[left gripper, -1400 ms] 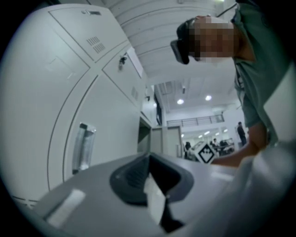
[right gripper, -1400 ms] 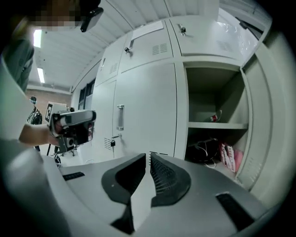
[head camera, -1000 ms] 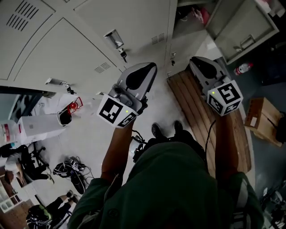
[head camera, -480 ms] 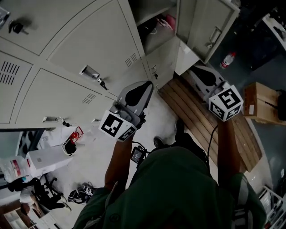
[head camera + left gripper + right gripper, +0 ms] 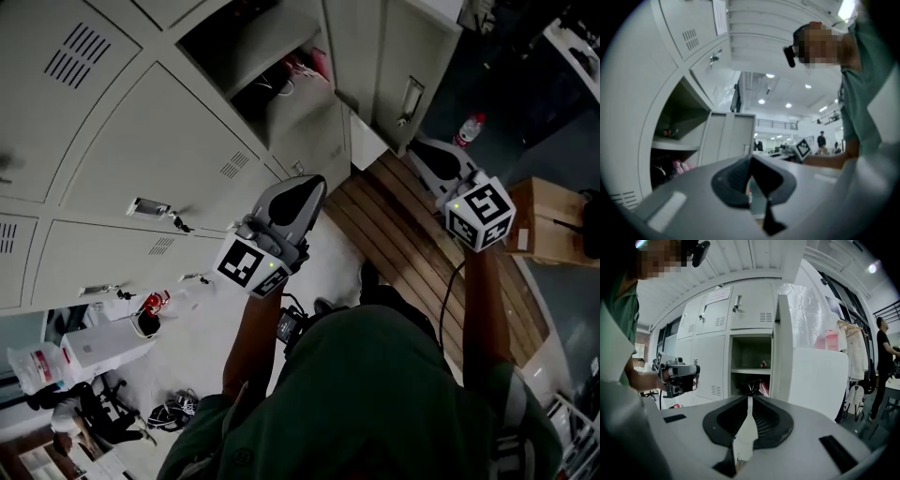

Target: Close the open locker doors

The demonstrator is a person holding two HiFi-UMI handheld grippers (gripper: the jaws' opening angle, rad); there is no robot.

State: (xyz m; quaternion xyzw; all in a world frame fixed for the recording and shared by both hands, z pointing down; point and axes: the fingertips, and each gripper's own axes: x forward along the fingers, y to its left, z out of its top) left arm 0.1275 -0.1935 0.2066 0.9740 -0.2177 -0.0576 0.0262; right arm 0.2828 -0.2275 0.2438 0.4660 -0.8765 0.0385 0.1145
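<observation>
While the person stands by the bench (image 5: 403,234), both tools point at the lockers. The left gripper (image 5: 307,186) is squeezed closed with nothing in it. So is the right gripper (image 5: 422,145). One door (image 5: 410,56) hangs wide open, just ahead of the right gripper.

The left gripper (image 5: 302,187) and right gripper (image 5: 424,150) have smooth matt grey plastic shells with ribbed black pads. Beyond their fingers, the lockers (image 5: 141,141) and open locker door (image 5: 405,56) are matt pale painted metal; below the right fingers runs a bench (image 5: 412,244) of bare wooden slats
</observation>
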